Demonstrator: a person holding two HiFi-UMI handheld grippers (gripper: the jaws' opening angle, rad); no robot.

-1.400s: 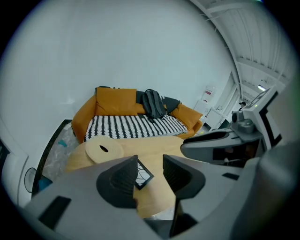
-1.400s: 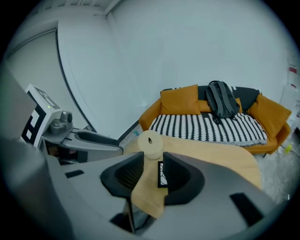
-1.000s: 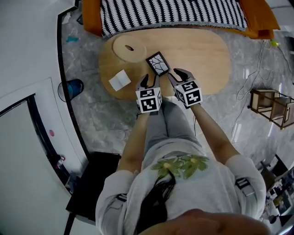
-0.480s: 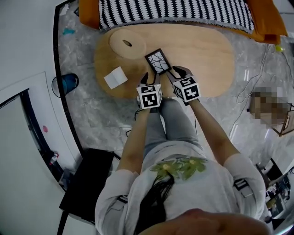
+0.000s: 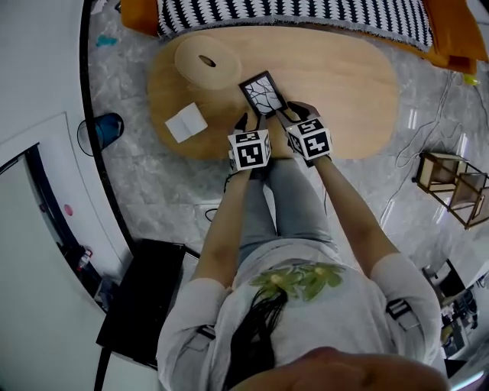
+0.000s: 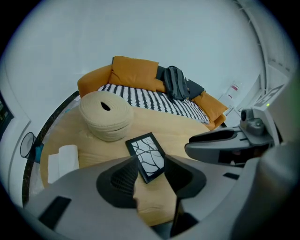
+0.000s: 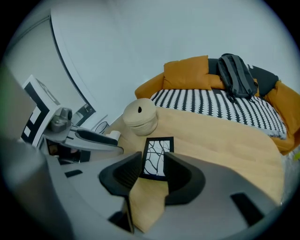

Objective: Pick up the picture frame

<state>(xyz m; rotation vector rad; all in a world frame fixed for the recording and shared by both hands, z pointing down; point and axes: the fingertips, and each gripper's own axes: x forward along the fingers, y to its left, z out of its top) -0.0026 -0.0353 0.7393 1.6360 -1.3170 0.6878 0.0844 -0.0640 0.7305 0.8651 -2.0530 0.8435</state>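
The picture frame, black-edged with a white picture of dark branches, lies flat on the oval wooden table. Both grippers hang just above its near end. My left gripper is at the near left corner and my right gripper at the near right corner. In the left gripper view the frame shows between the opening jaws of the left gripper, and no pad touches it. The right gripper view shows the frame just beyond the right gripper, whose jaws are also opening with nothing held.
A cream woven basket stands at the table's far left, and a white folded cloth lies near the left edge. An orange sofa with a striped blanket runs behind the table. A small wooden stand sits on the floor at right.
Both grippers have come down and forward, closer to the near end of the picture frame. The frame itself has not moved.
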